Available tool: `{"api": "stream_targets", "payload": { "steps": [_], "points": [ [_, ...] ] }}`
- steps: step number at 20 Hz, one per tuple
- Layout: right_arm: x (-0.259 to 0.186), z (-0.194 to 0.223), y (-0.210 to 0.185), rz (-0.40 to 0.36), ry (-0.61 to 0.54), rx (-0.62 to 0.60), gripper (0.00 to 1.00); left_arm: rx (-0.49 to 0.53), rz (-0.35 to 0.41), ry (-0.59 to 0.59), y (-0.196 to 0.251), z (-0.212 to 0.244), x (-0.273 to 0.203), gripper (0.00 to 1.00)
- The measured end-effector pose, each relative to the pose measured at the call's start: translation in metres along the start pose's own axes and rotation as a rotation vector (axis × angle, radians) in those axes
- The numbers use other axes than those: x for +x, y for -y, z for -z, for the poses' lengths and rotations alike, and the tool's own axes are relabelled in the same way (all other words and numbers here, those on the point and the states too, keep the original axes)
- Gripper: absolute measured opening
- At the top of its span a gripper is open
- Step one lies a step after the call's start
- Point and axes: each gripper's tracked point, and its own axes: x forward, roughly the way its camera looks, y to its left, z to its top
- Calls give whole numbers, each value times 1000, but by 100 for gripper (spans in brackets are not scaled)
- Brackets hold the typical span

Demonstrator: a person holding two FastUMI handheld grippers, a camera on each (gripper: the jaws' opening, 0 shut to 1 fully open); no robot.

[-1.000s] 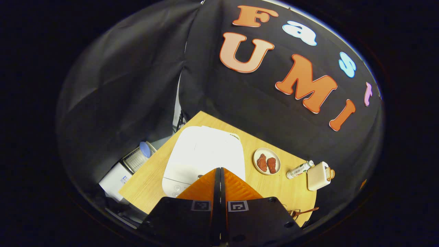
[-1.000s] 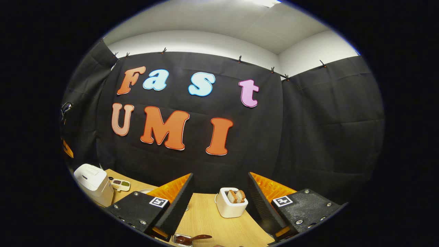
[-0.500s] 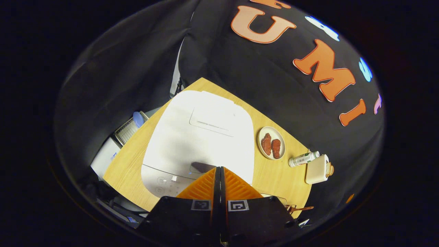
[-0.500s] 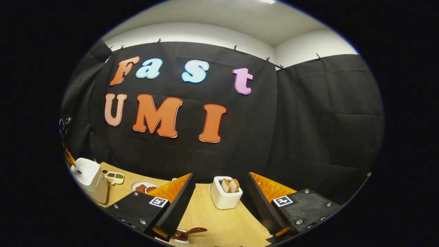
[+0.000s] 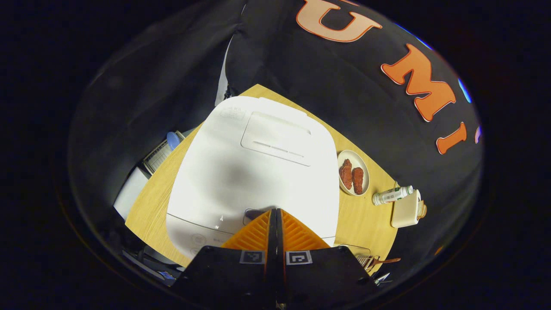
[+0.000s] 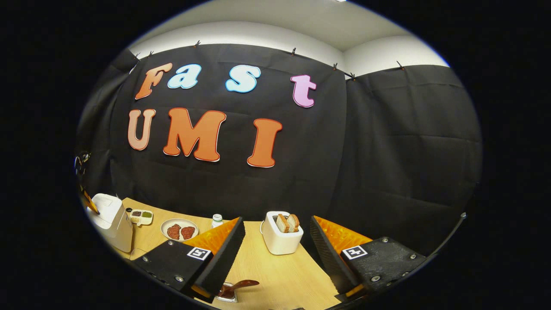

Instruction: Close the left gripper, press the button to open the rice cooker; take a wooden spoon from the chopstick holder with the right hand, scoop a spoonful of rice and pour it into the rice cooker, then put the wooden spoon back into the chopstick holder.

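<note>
Left gripper view: your left gripper (image 5: 276,212), fingers together, meets the rice cooker (image 5: 254,168) button (image 5: 254,214); lid down, right gripper (image 6: 277,241) agape, spoonwork remains.

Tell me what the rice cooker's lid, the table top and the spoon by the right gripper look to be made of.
Rice cooker: probably plastic, matte to satin white; smooth moulded lid with an inset panel and a soft shadow, no sharp glare.
Table: wood or wood-look laminate; pale with fine straight grain, low sheen. Which one, the look leaves open.
Spoon: seemingly wood, dark reddish-brown, slightly glossy.
</note>
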Motion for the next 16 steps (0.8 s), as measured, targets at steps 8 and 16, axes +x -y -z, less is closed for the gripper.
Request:
{"api": "stream_targets", "payload": {
  "steps": [8, 16],
  "points": [
    [6, 20, -2, -19, -54, 23, 95, 22, -7, 88, 1, -11, -7, 5],
    [10, 53, -1, -37, -132, 53, 95, 173, -24, 408, 25, -65, -71, 4]
  ]
}}
